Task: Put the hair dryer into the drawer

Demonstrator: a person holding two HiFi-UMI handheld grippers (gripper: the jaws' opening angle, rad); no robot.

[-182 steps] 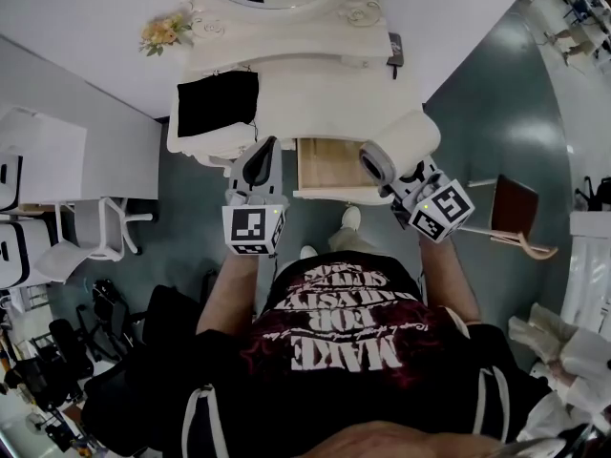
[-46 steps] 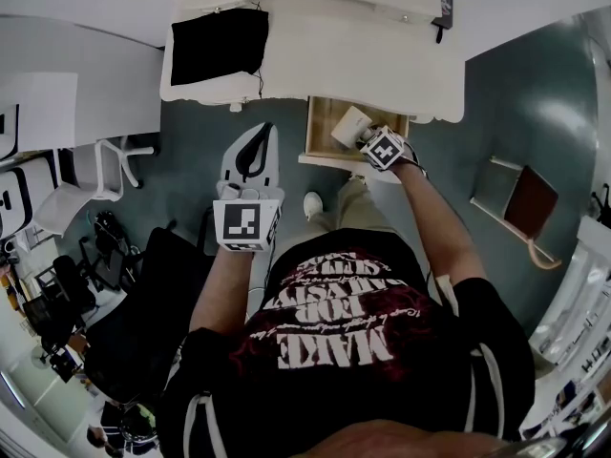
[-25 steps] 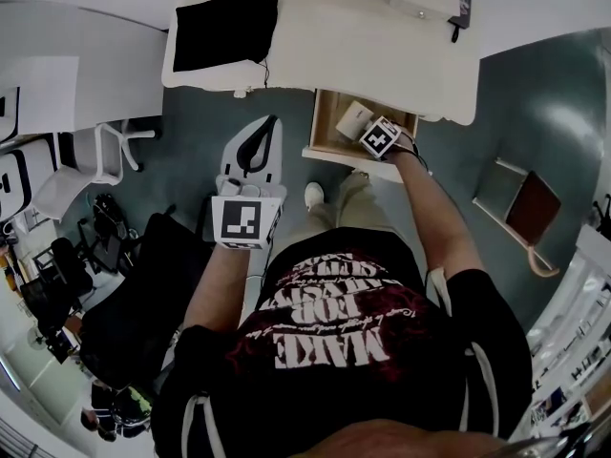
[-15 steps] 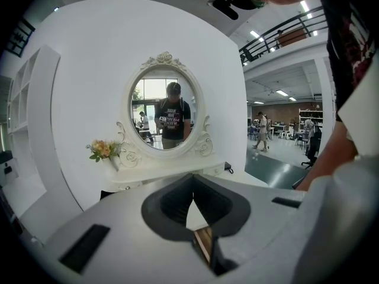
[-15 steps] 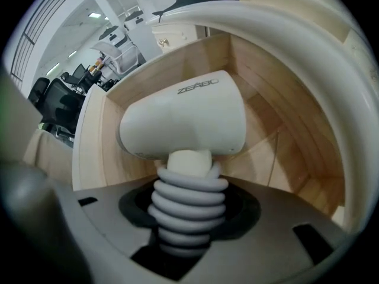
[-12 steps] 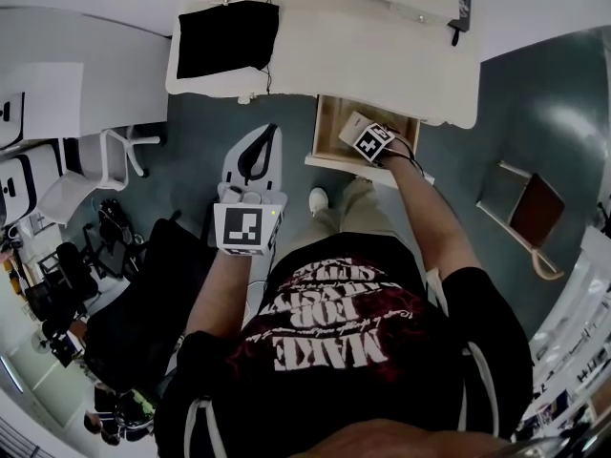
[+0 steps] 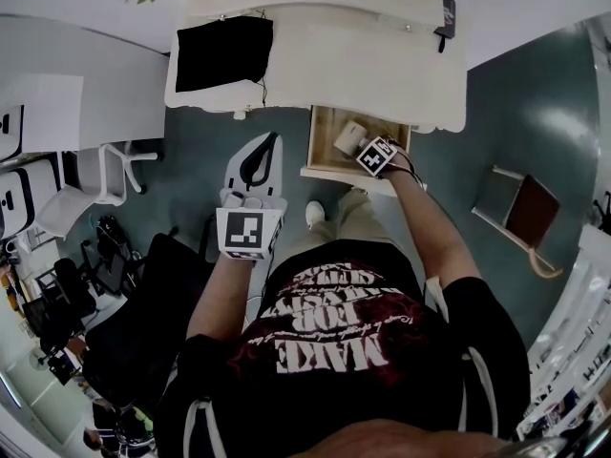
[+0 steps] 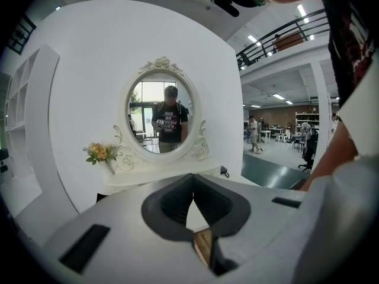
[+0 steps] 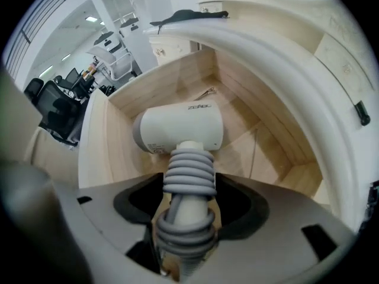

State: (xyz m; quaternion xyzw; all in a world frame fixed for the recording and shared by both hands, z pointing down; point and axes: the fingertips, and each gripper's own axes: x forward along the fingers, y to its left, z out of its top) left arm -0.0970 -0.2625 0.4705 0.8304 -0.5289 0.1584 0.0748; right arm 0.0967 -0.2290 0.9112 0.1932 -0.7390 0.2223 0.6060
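Hair dryer (image 9: 180,129): we count one, lying in the single open drawer (image 7: 323,143) at one o'clock. Our right gripper (image 9: 183,223) is opening, jaws spread either side of it, not pressing. Our left gripper (image 8: 192,182), at eleven o'clock, is closed and empty.

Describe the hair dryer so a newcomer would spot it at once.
Under the right side of the white dressing table an open wooden drawer sticks out. The hair dryer lies inside: white barrel, grey cord coiled round its handle.
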